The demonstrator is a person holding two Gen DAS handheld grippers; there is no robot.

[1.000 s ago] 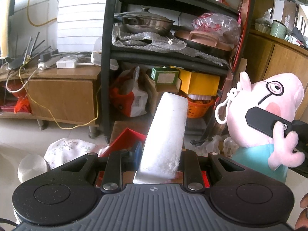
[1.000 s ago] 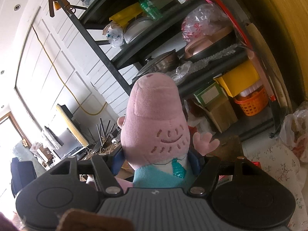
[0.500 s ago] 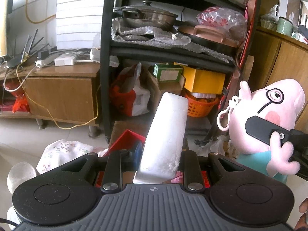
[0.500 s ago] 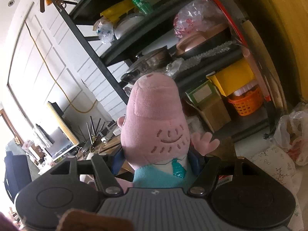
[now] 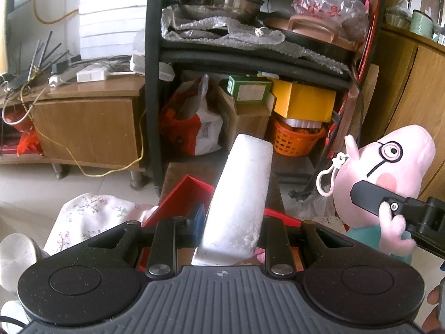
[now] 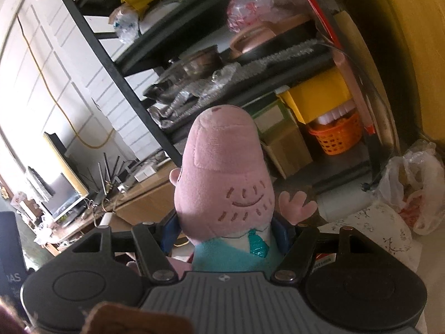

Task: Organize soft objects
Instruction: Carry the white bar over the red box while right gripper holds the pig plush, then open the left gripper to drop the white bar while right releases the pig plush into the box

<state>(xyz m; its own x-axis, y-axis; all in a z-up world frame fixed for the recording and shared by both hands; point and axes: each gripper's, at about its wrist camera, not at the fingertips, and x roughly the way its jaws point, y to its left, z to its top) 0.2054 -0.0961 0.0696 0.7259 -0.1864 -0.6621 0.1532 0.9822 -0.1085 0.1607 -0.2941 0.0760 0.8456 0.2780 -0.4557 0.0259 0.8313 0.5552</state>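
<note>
While left fingers (image 5: pixel 232 222) pinch white foam block (image 5: pixel 242 194), right fingers (image 6: pixel 228 239) clamp pig plush (image 6: pixel 222 183), shelf (image 5: pixel 153 83) near.

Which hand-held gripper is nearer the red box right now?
Left. The left hand-held gripper, shut on the white foam block, hangs just above the red box. The right hand-held gripper, holding the pink pig plush, is off to the right side.
</note>
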